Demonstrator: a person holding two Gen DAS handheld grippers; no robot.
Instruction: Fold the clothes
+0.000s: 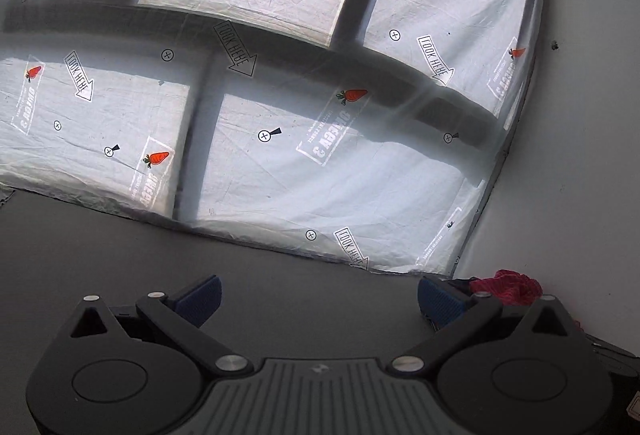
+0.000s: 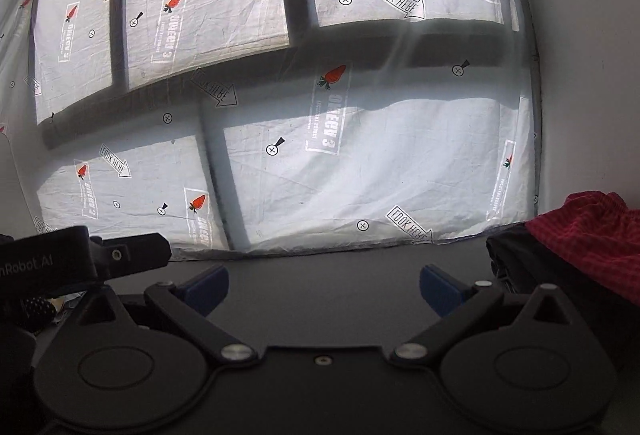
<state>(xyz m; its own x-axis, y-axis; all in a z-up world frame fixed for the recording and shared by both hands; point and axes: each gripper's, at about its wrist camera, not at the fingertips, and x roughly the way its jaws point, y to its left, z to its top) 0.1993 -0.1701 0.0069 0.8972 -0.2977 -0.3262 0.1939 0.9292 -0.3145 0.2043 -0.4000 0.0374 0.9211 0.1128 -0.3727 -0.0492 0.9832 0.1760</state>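
Evidently between garments — both the left gripper and right gripper hang spread and empty over the bare dark table, so the next move, I judge, is reaching right for the one red garment heaped on a dark one by the wall.

Both grippers: black linkages, silver rivets, blue ribbed jaws.

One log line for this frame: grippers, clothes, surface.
left gripper: open, empty | right gripper: open, empty | red garment: untouched, right of grippers | table: dark, bare ahead
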